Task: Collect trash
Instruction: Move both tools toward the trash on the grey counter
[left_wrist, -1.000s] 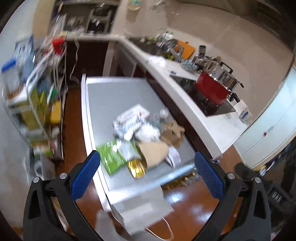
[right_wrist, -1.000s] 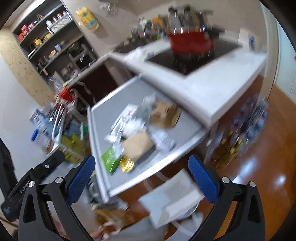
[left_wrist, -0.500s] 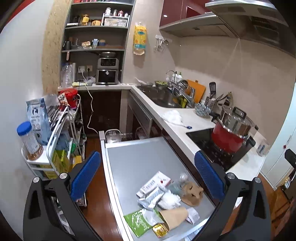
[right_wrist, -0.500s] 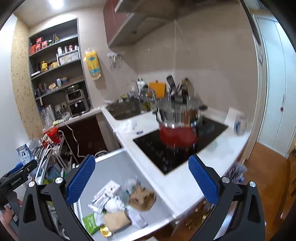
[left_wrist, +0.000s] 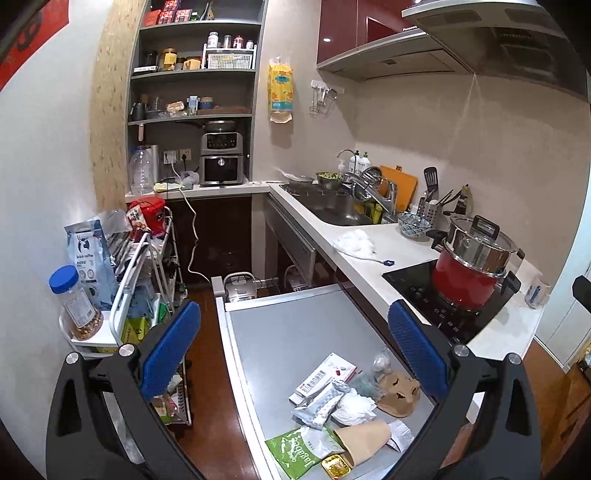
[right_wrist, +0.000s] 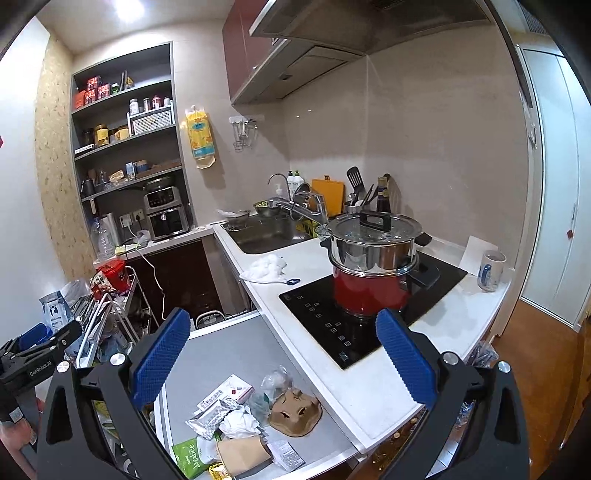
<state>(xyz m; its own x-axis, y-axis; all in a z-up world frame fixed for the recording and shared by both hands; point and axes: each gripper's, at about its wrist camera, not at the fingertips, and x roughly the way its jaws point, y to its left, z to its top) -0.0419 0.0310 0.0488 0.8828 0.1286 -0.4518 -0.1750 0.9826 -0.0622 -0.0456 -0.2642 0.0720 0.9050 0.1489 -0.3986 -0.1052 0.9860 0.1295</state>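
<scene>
— So, what is the left wrist view showing?
— Left gripper (left_wrist: 293, 345) is gaping wide, gripping nothing. Trash pile (left_wrist: 343, 410) is lying at 5 o'clock on the grey table (left_wrist: 295, 325); the green packet (left_wrist: 303, 451) is reading "Jagabee".
— And the right wrist view?
— Right gripper (right_wrist: 282, 356) is likewise spread empty; the pile is sitting at 6 o'clock, its edge cut off.

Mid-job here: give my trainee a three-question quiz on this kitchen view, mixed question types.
1. True or false: the left gripper holds a piece of trash.
2. The red pot stands on: A) the sink B) the cooktop C) the grey table
3. Fill in: the trash pile lies at the table's ____ end.

Key: 1 false, both it and the right gripper are open and empty; 2 B; 3 near.
</scene>
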